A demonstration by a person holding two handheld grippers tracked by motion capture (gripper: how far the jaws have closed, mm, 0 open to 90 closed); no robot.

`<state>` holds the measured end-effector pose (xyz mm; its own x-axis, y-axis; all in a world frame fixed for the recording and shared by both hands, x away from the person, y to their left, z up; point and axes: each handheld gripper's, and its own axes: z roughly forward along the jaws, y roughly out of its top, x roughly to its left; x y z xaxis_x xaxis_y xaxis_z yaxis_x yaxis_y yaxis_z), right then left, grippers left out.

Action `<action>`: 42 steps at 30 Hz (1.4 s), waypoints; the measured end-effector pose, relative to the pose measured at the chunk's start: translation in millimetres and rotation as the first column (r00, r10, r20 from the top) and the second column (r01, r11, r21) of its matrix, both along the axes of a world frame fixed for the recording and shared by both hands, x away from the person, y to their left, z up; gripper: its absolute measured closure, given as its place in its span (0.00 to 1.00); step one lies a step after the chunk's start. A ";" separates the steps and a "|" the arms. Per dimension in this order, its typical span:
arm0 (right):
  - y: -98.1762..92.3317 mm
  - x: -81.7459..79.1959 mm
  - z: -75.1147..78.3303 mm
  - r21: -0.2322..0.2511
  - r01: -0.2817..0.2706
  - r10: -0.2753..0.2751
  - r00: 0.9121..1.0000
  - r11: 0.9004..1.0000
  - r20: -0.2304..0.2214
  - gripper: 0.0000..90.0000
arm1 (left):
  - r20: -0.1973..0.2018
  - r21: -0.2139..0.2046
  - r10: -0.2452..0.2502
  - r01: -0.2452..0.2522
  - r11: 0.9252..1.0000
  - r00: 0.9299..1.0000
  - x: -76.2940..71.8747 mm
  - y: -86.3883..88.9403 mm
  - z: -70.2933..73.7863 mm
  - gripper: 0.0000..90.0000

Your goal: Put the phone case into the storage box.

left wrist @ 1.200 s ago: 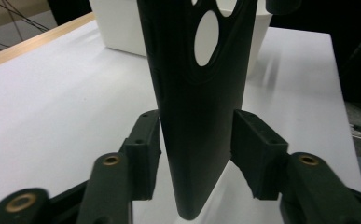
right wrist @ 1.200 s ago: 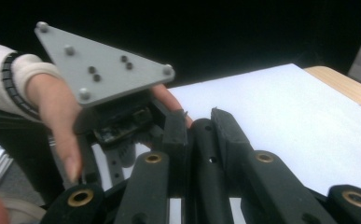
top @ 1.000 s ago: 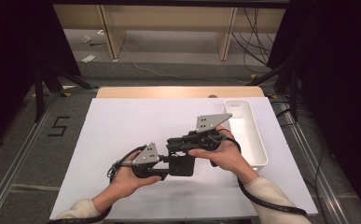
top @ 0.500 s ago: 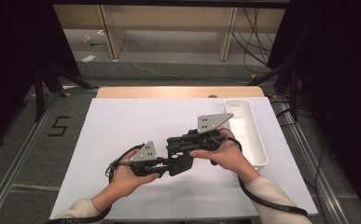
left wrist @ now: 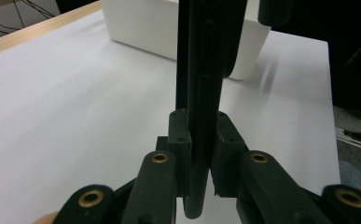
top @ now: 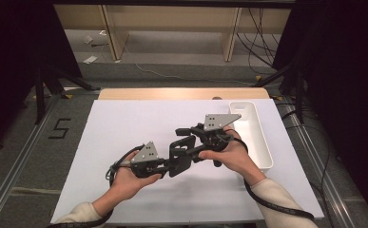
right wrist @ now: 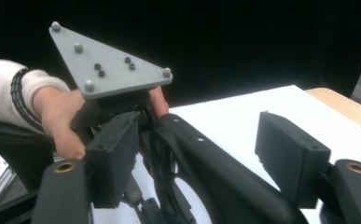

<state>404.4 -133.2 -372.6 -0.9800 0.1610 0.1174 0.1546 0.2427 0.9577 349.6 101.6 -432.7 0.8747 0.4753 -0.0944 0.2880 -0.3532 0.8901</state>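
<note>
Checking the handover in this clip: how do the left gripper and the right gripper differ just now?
The left gripper is clamped on the black part. The right gripper has just been opening its jaws, with the part between them and one pad clear of it. In the high view the left gripper sits nearer the person, while the right one is farther off, beside the tray. Both are black, carry a grey plate and meet at the part.

Black part [top: 180, 154]; white tray [top: 253, 135]; white table sheet [top: 124, 128]; grey plates on black grippers.
</note>
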 end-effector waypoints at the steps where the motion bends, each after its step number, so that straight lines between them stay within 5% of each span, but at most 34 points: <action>1: -0.1 0.1 0.2 0.005 0.007 -0.007 1.000 1.000 -0.004 0.29 | 0.000 0.002 0.005 -0.005 1.000 1.000 0.0 0.3 0.2 0.89; 13: -8.2 2.5 2.4 0.034 0.141 -0.142 0.990 0.989 0.008 0.17 | -0.007 -0.006 0.132 -0.132 0.991 0.991 3.4 8.3 2.6 0.89; 20: -6.4 4.0 -4.5 0.013 0.199 -0.200 0.980 0.980 0.019 0.04 | -0.010 -0.010 0.229 -0.229 0.973 0.973 5.5 13.9 3.2 0.89; 32: 0.1 3.5 -16.6 -0.001 0.299 -0.298 0.954 0.954 0.034 0.01 | -0.021 -0.005 0.353 -0.353 0.936 0.935 8.6 20.8 3.4 0.89; 36: 4.5 1.5 -20.0 0.005 0.328 -0.328 0.944 0.945 0.035 0.01 | -0.022 -0.001 0.369 -0.370 0.929 0.929 9.3 20.8 2.8 0.89; 42: 14.1 -3.5 -23.2 0.008 0.351 -0.351 0.935 0.936 0.046 0.01 | -0.026 0.002 0.369 -0.369 0.929 0.929 8.2 16.1 2.1 0.89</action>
